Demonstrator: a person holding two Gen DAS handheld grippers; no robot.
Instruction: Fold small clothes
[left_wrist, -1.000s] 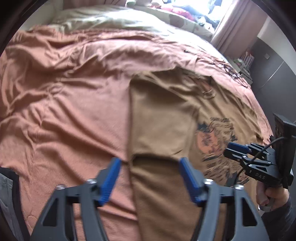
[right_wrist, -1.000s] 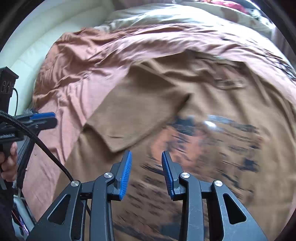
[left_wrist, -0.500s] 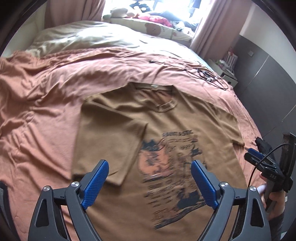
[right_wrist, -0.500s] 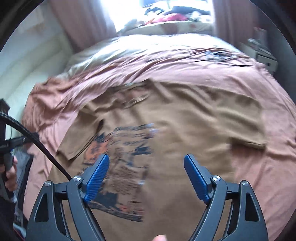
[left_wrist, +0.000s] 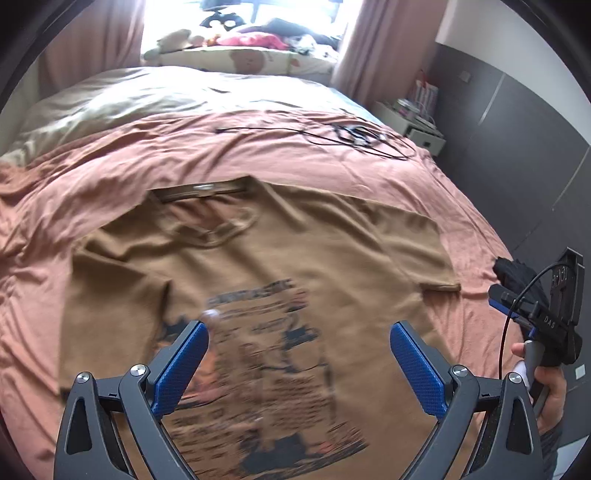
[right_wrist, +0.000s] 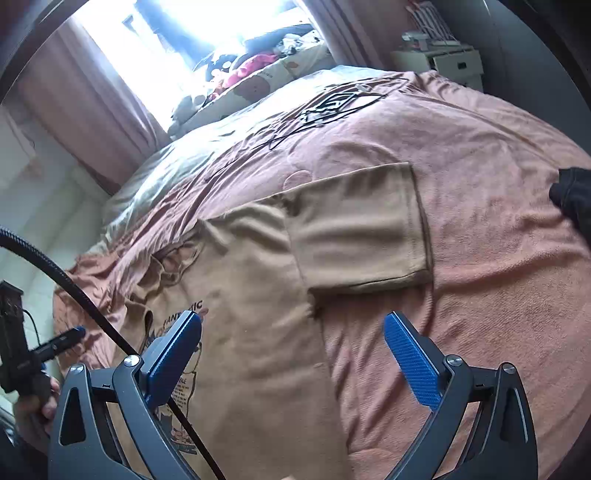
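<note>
Both claws have pulled back and opened wide since a moment ago; left claw (left_wrist: 298, 363) and right claw (right_wrist: 292, 363) hold nothing. Brown T-shirt (left_wrist: 280, 258) lies on the bed (left_wrist: 110, 170), left sleeve (left_wrist: 107, 295) folded in, right sleeve (right_wrist: 360, 229) still spread out.

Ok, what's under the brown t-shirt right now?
The brown t-shirt lies spread flat, print up, on the rust-coloured bedspread, which shows all around it. Whether anything else sits beneath the shirt cannot be seen; the fabric covers it.
</note>
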